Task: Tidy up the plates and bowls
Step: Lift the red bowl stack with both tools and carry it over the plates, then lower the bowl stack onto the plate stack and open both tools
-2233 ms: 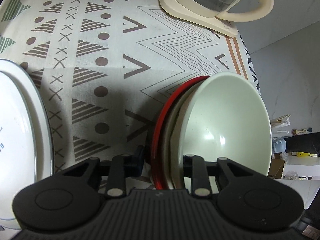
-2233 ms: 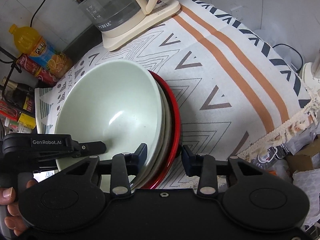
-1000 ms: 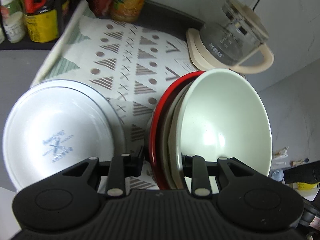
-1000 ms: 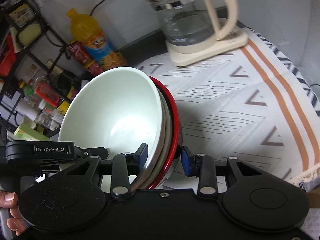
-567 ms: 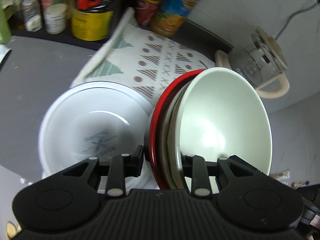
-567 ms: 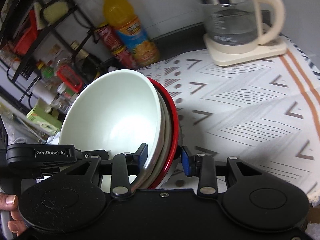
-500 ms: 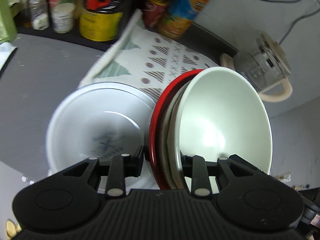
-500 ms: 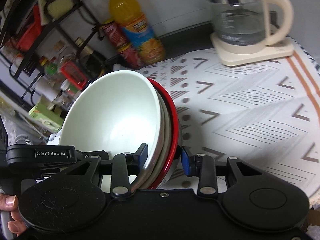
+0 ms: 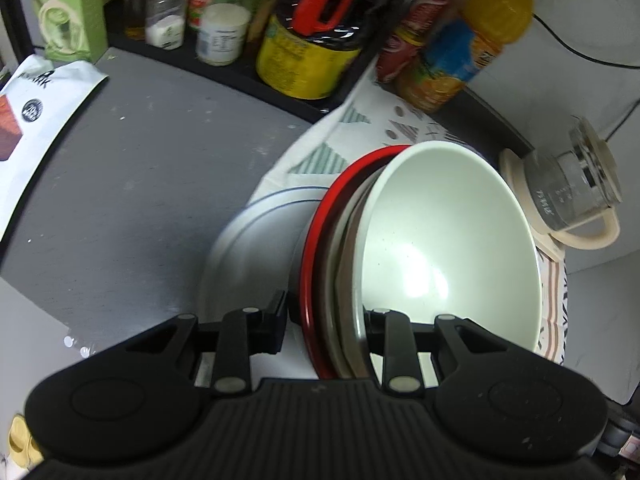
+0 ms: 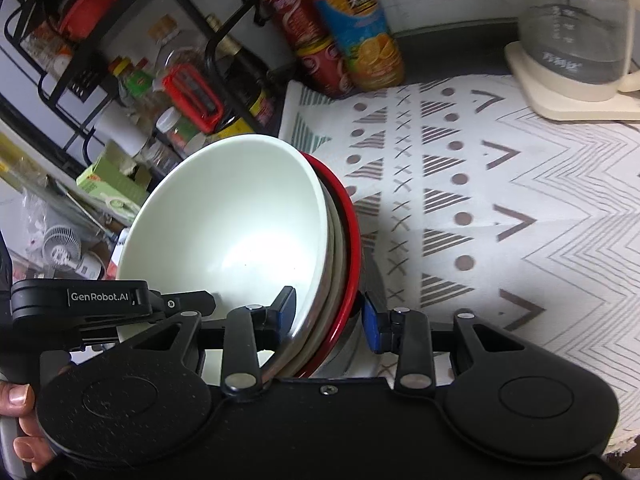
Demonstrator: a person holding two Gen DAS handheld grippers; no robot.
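Left gripper (image 9: 326,320): jaws narrow, clamped on near rim of nested stack — red plate (image 9: 320,248) outermost, pale bowl (image 9: 448,240) innermost. White plate (image 9: 248,248) lies just left of and beyond left jaws, partly under stack. Right gripper (image 10: 328,312): jaws likewise narrow, gripping opposite rim of same stack, bowl (image 10: 240,224) left of jaws, patterned cloth (image 10: 500,208) right of them. Step judged: two-handed carry of stack. Next move likely: centre stack over white plate, lower level, both grips released together.

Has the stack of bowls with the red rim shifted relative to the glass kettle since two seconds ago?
Yes. The bowl stack, clamped by both grippers, has moved away from the glass kettle, toward the bottle rack.
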